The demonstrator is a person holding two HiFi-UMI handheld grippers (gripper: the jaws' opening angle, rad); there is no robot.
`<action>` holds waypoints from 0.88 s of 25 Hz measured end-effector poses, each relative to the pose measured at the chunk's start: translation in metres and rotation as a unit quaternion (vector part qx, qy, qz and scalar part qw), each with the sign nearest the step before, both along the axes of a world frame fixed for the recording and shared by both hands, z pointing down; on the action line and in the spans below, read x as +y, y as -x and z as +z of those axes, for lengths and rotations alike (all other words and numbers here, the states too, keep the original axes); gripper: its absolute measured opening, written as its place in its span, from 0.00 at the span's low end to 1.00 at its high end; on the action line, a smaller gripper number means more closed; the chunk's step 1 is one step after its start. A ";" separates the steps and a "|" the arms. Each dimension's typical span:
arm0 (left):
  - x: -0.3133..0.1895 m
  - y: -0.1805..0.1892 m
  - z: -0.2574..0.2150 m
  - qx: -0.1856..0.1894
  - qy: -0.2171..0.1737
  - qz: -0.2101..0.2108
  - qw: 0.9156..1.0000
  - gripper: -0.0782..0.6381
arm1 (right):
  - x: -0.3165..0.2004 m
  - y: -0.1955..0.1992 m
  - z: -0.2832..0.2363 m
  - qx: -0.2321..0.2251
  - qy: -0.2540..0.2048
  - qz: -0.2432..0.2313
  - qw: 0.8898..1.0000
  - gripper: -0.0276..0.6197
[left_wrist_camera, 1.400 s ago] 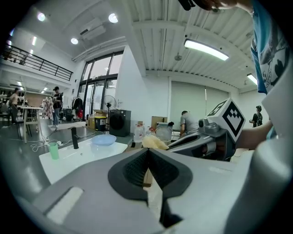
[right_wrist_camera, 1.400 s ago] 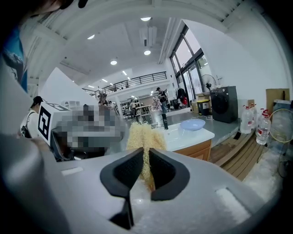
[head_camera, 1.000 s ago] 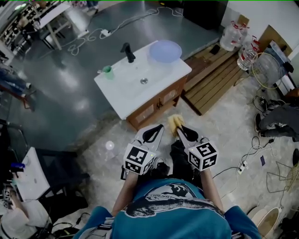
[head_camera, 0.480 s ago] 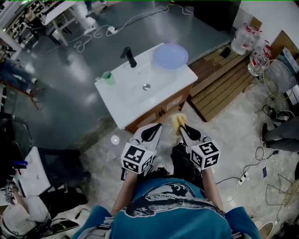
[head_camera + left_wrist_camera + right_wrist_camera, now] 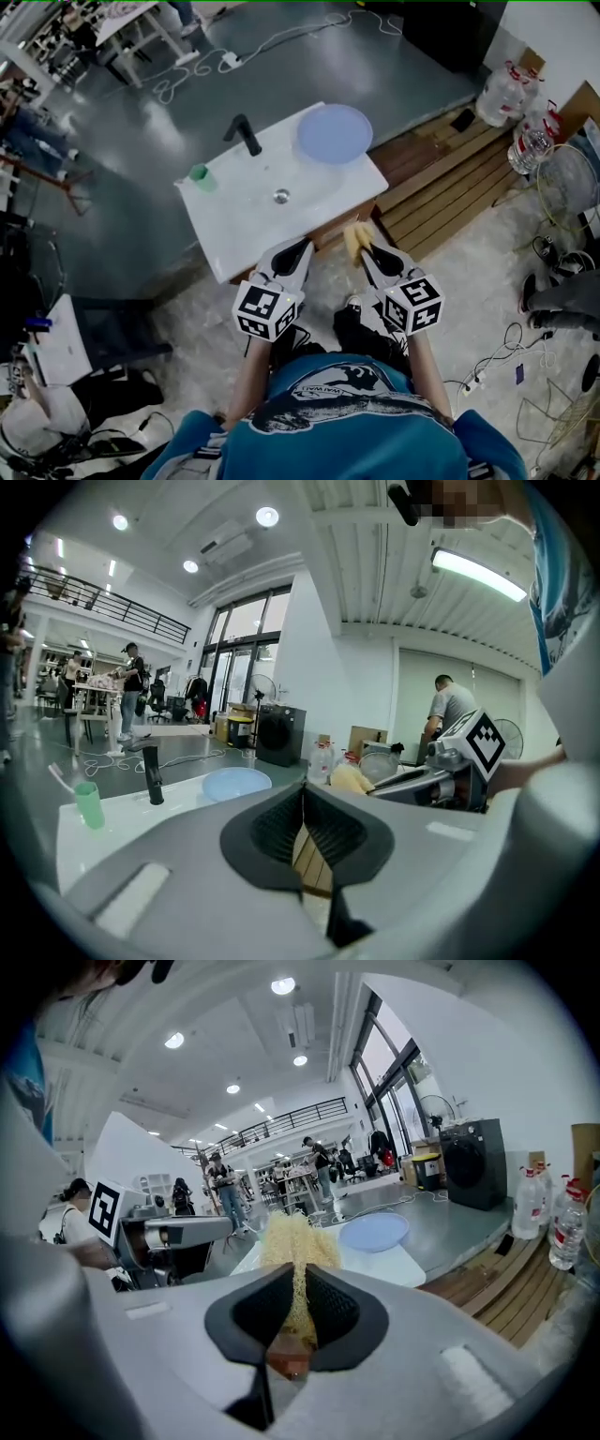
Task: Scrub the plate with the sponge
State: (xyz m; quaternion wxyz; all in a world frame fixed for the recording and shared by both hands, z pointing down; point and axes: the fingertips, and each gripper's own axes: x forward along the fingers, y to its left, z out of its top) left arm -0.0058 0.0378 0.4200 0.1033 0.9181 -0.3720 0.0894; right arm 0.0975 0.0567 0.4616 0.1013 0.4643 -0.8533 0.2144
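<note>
A pale blue plate (image 5: pixel 334 133) lies on the far right corner of the white sink counter (image 5: pixel 234 220); it also shows in the left gripper view (image 5: pixel 231 784) and the right gripper view (image 5: pixel 373 1232). My right gripper (image 5: pixel 366 246) is shut on a yellow sponge (image 5: pixel 355 236), which sticks out past its jaws (image 5: pixel 295 1241). My left gripper (image 5: pixel 292 251) is shut with nothing in it (image 5: pixel 303 794). Both grippers hover side by side at the counter's near edge, short of the plate.
A black faucet (image 5: pixel 243 134) and a green cup (image 5: pixel 199 175) stand at the counter's back left, with the drain (image 5: pixel 281 196) in the middle. A wooden pallet (image 5: pixel 441 178) and water bottles (image 5: pixel 506 94) lie to the right. Cables run over the floor.
Both grippers have moved forward together, from over the floor to the counter's near edge. The sponge stays in the right gripper.
</note>
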 end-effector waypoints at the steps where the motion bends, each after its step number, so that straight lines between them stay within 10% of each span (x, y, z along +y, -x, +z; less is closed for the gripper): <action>1: -0.006 -0.004 0.000 -0.003 -0.001 -0.005 1.000 0.13 | -0.006 -0.005 0.000 -0.001 -0.001 -0.004 1.000 0.10; 22: -0.057 -0.036 0.005 -0.080 0.007 -0.036 0.996 0.13 | -0.053 -0.032 0.022 -0.052 0.029 -0.040 0.997 0.10</action>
